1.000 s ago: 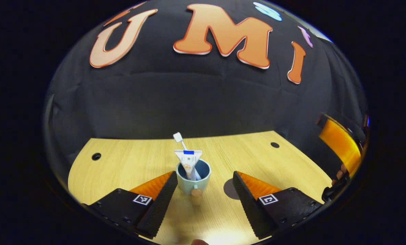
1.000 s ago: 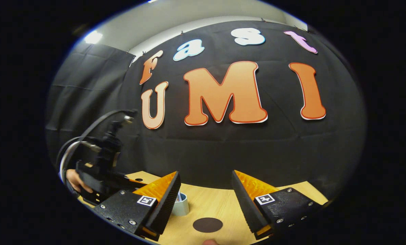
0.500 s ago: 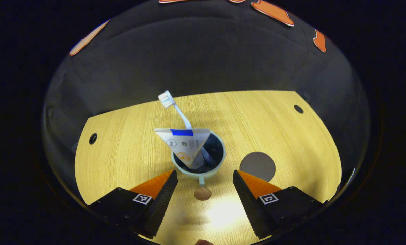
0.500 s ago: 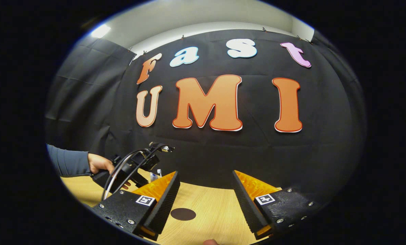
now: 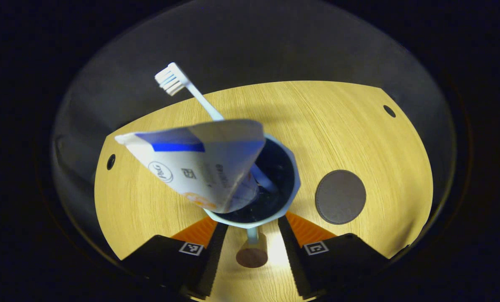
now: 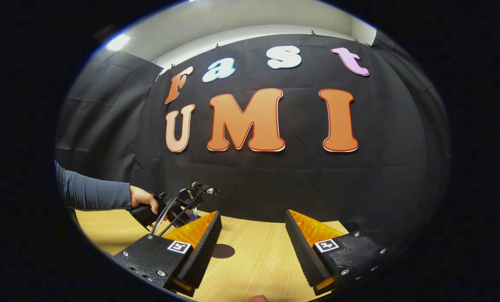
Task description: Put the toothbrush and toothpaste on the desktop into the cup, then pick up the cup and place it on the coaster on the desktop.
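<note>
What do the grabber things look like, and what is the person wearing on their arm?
Each gripper has two wedge-shaped fingers with ridged inner faces, fixed to black blocks that carry small square black-and-white tags and screws. See the right gripper and the left gripper. Farther off in the right gripper view, looping cables run over the other gripper, and the person's sleeve is dark grey-blue.

Pale cup (image 5: 290, 197), blue-striped white toothpaste (image 5: 199, 163)

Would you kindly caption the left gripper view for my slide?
Left gripper straddling the handle of the cup holding toothbrush and toothpaste, coaster beside it.
</note>
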{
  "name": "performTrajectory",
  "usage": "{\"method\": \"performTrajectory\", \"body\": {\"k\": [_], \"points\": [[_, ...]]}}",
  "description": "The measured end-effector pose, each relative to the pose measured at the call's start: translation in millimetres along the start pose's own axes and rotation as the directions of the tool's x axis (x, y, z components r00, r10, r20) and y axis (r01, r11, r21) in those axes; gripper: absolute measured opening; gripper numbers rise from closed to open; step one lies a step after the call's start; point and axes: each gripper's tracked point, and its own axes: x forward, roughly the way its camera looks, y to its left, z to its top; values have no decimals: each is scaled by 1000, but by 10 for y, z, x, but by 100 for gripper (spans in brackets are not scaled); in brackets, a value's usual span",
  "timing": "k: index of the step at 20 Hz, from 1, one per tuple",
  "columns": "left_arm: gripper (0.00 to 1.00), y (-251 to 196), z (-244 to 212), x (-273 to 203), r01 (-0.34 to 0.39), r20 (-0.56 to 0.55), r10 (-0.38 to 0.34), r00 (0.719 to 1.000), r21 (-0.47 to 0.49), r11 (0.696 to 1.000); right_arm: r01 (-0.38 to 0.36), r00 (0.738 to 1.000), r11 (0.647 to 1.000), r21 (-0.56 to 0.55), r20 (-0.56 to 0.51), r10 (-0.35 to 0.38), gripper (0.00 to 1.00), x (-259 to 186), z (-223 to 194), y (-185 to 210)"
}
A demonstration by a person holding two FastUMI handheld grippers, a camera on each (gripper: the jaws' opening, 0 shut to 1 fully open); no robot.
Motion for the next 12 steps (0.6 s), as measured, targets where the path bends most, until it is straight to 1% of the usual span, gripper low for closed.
{"method": "performTrajectory", "body": {"k": [3,4,5,6,7,12], "points": [[61,7,-19,-28,-12,-17,12,1000,-10,1000,2,1000,1000,-2,-4,-2,92,-40,-52,-5],[48,-13,21,-38,-8,-5,8,1000,-22,1000,2,1000,1000,5,-7,-2,92,-46,-54,-1],[29,-38,27,-61,-2,-10,2,1000,-21,1000,0,1000,1000,14,-9,0,92,-43,-59,2],[29,-60,58,-68,-2,0,2,1000,-33,999,0,1000,1000,18,-10,1,92,-58,-69,4],[27,-77,67,-103,-2,-1,2,1000,-42,999,6,1000,1000,20,-11,-6,92,-64,-78,-18],[24,-138,194,-108,28,32,-25,999,-91,996,34,999,998,43,-8,-34,92,-146,-41,-102]]}}
